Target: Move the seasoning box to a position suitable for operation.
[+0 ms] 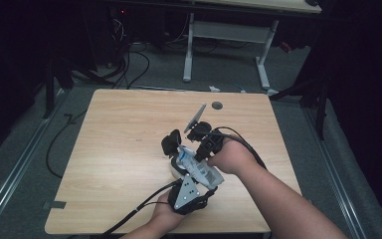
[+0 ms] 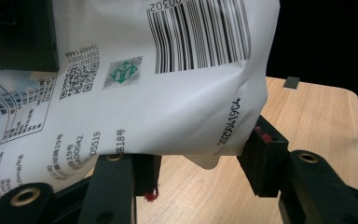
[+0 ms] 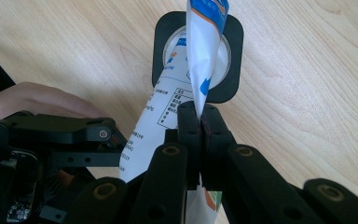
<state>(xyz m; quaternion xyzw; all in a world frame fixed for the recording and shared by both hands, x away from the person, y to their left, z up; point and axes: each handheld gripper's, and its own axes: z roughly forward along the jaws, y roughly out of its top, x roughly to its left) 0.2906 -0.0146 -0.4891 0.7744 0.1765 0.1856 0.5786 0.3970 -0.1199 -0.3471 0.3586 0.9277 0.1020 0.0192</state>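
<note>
the right gripper (image 3: 199, 122) has its two black jaws pressed together on a thin folded edge of a white printed pouch (image 3: 204, 56); in the right gripper view the pouch's flattened edge rises straight up out of the pinch, away from the jaws. beyond that edge, on the wooden table (image 3: 307, 84), lies a black square frame with a pale round centre (image 3: 165, 28), and the pouch's far end hangs over it.

the left gripper (image 2: 200, 168) holds the other, fuller end of the same pouch (image 2: 168, 107). its jaws stand partly apart with the bulging body between them, both pads touching the pouch's creased sides, so it reads as a grip on a wide thing. a barcode and small print face this camera.

in the high view the pouch (image 1: 198, 168) is lifted off the table (image 1: 119, 149) near the middle of its near half. its long axis runs on a slant, from the left gripper (image 1: 191, 181) at the near edge up toward the right gripper (image 1: 199, 149) farther in. each hand is at its own end, so neither needs to reach; the coming move likely turns on keeping the pouch's far end lined up over the round opening below it.
</note>
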